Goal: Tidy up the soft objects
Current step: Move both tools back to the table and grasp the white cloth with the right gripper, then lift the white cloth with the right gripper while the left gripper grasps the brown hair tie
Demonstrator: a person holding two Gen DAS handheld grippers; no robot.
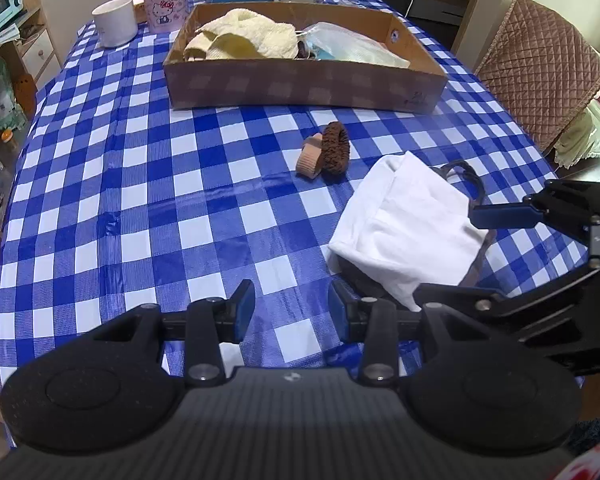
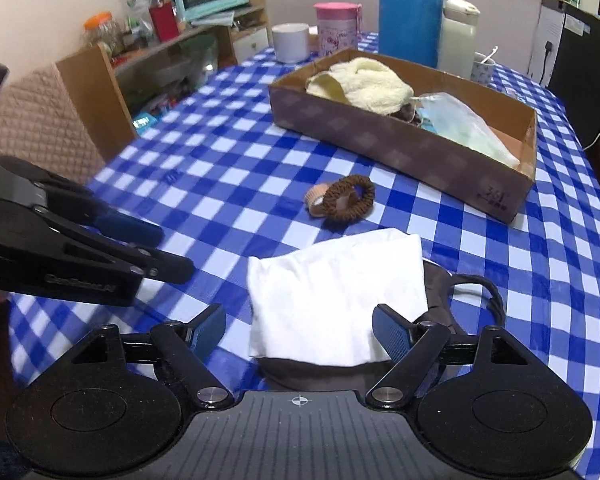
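Folded white cloth (image 2: pixel 332 300) lies on the blue checked tablecloth (image 2: pixel 220 168), long axis toward 1 o'clock, between the parted, empty right gripper (image 2: pixel 300 330). Two hair ties (image 2: pixel 342 200) at 12. Left gripper (image 1: pixel 291 312) parted, empty.

We see the left gripper (image 1: pixel 292 308) tilted steeply down, jaws partly apart with nothing between its pads. The right gripper (image 2: pixel 300 330) also angles down, jaws spread wide, no pad pressing anything. The two sit near each other, apart.
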